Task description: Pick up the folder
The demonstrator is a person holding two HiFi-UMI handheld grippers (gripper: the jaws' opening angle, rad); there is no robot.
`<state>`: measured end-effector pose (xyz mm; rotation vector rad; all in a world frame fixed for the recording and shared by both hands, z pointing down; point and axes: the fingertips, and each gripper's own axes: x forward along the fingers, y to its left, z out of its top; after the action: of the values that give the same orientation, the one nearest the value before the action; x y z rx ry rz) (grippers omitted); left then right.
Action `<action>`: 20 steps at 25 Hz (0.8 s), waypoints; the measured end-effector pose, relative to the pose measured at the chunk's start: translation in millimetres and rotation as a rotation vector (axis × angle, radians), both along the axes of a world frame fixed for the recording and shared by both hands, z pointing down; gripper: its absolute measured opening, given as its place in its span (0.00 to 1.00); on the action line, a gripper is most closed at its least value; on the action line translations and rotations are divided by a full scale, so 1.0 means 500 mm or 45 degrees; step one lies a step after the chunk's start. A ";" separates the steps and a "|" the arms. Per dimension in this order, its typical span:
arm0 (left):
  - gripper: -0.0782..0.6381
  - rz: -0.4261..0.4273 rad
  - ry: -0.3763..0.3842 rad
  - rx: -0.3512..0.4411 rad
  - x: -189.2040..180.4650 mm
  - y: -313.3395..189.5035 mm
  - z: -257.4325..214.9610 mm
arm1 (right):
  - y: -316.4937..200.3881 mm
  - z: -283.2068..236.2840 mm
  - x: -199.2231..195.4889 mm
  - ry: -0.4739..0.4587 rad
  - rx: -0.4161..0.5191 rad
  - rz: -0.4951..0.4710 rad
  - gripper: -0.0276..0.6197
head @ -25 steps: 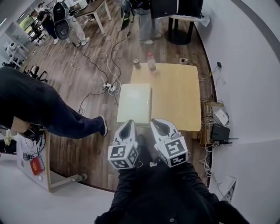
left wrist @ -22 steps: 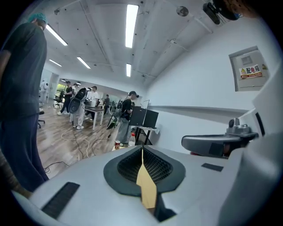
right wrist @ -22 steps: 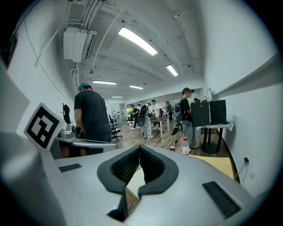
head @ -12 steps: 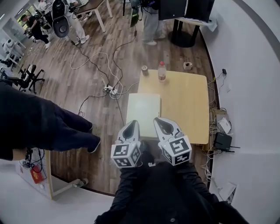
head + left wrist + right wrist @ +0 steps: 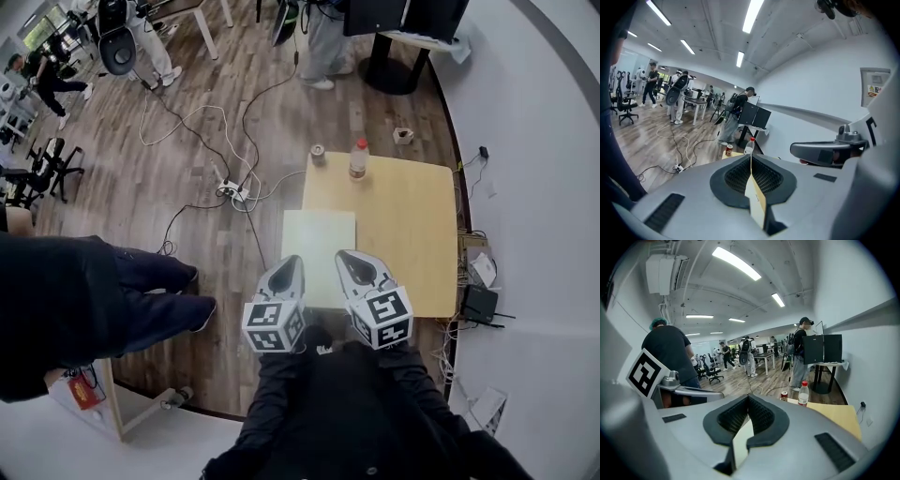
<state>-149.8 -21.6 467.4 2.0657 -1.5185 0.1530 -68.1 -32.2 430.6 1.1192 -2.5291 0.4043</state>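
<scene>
Flat pale-green folder (image 5: 319, 246) has drifted down-right in frame; left tongs (image 5: 292, 264) and right tongs (image 5: 345, 259) pinch its near edge at the wooden worktop's (image 5: 403, 225) left edge.

The person is holding the left claw (image 5: 292, 263) and the right claw (image 5: 344, 256) out in front, side by side, tilting slightly downward, each one clamping tight on the near edge of the folder (image 5: 319, 239).

Pale green folder (image 5: 319, 246) (tan table (image 5: 405, 225))
</scene>
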 end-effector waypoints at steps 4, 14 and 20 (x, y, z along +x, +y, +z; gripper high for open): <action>0.16 0.034 0.001 -0.040 -0.015 -0.029 0.031 | -0.028 0.027 -0.011 0.033 -0.030 0.038 0.08; 0.16 0.066 -0.088 -0.189 -0.045 -0.074 0.140 | -0.076 0.109 0.018 0.104 -0.161 0.087 0.08; 0.16 0.036 -0.116 -0.342 -0.081 -0.080 0.261 | -0.098 0.191 0.030 0.139 -0.251 0.054 0.08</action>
<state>-190.4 -61.6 598.0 1.8883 -1.4349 0.4430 -52.9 -81.0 525.9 1.0902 -2.3174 0.5737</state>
